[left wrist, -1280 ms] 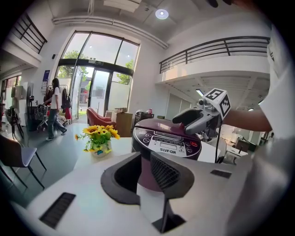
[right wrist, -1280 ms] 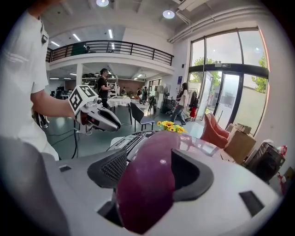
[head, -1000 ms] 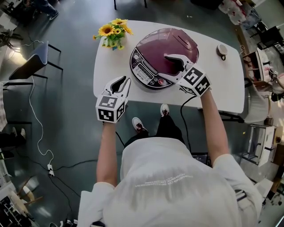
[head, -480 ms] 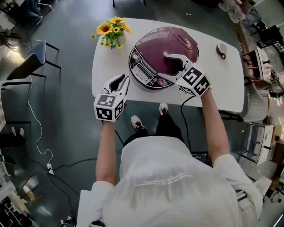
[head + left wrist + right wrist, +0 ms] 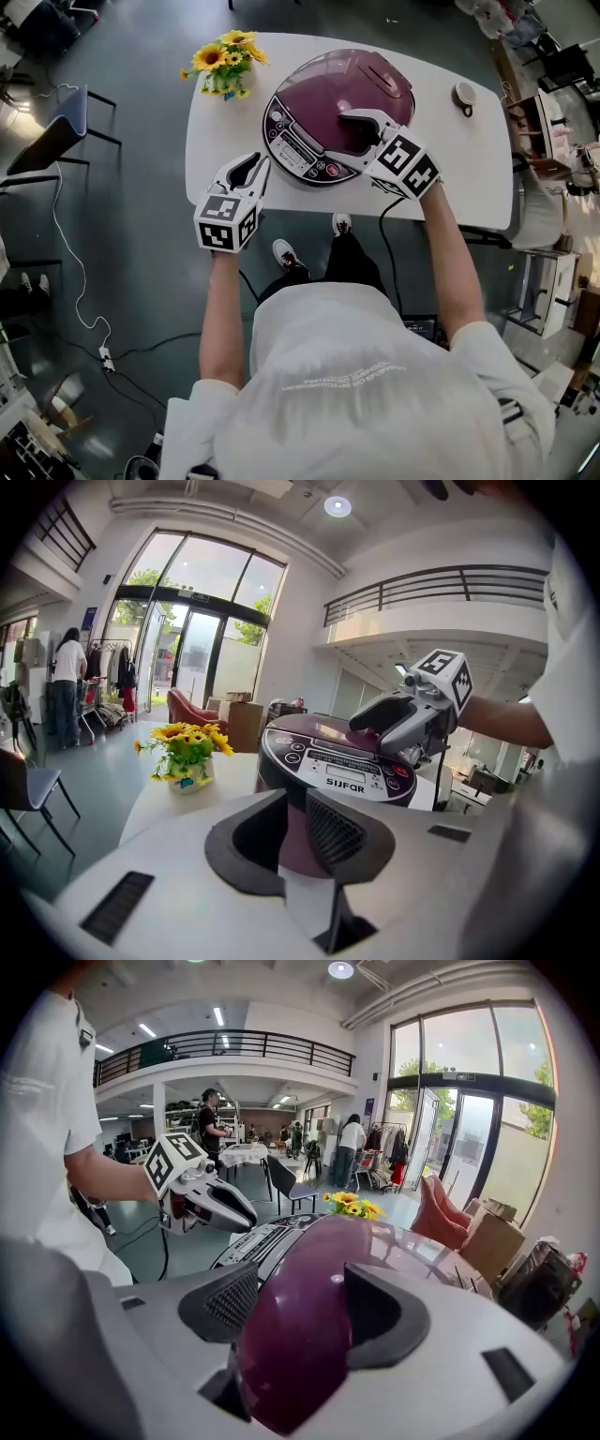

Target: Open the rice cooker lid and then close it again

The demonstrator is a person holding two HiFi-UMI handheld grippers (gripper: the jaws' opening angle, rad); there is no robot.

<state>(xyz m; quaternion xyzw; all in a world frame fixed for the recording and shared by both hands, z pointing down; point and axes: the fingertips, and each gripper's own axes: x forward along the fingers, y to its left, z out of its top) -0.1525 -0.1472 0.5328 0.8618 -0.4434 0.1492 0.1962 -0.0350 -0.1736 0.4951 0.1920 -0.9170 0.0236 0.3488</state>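
We count one cooker point(image 5: 333, 108), one bunch of sunflowers point(image 5: 220, 61) and one small round thing point(image 5: 463, 94), all on one surface point(image 5: 450, 169). Two tools: left tool point(image 5: 246, 171), right tool point(image 5: 349, 120). Also one chair point(image 5: 56, 131) and two shoes point(image 5: 286, 257).

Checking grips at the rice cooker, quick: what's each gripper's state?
Left gripper: open, empty, beside the rice cooker.
Right gripper: open, over the closed lid, gripping nothing.
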